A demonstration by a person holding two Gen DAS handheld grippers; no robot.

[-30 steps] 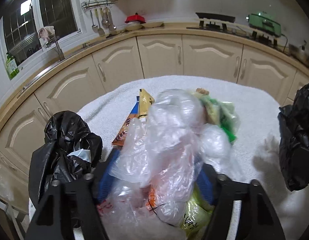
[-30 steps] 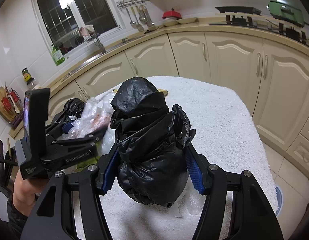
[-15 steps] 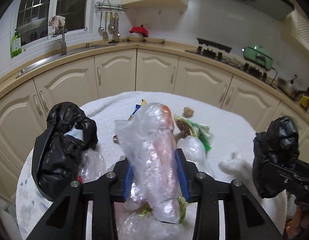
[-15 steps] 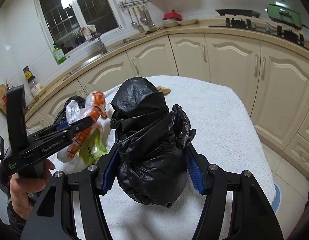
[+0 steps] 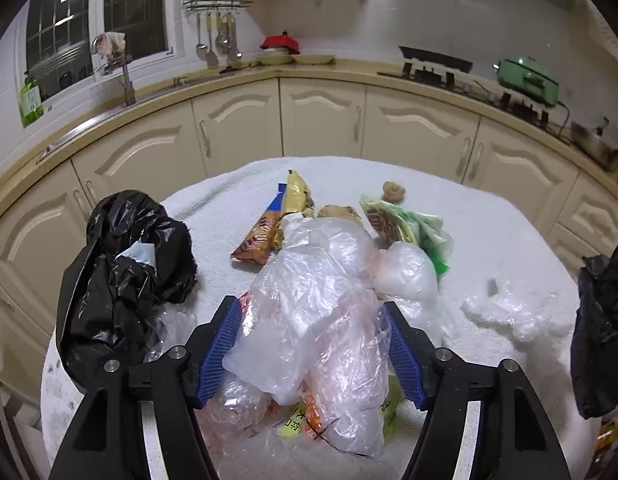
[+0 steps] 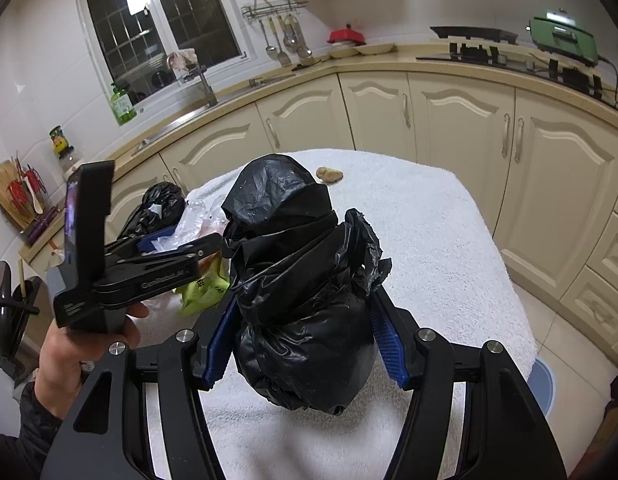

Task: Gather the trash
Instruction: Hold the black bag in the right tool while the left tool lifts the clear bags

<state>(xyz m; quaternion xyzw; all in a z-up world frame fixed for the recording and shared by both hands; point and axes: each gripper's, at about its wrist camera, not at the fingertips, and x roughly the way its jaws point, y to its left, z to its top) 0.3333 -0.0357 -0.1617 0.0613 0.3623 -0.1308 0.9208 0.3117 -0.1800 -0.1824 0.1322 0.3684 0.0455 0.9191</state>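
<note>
Relative to half a second ago, the left gripper has descended toward the white towel, and the clear plastic bundle between its blue pads, then lifted upright, now slumps low against the towel. The pads stand wider apart than before. In the right wrist view the left gripper has likewise dropped beside the black bag.

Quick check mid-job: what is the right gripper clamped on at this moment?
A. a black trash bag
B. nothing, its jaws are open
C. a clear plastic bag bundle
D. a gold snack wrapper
A: in the right wrist view the right gripper has its blue-padded jaws pressed against both sides of the bunched black trash bag, held above the white towel-covered table.
</note>
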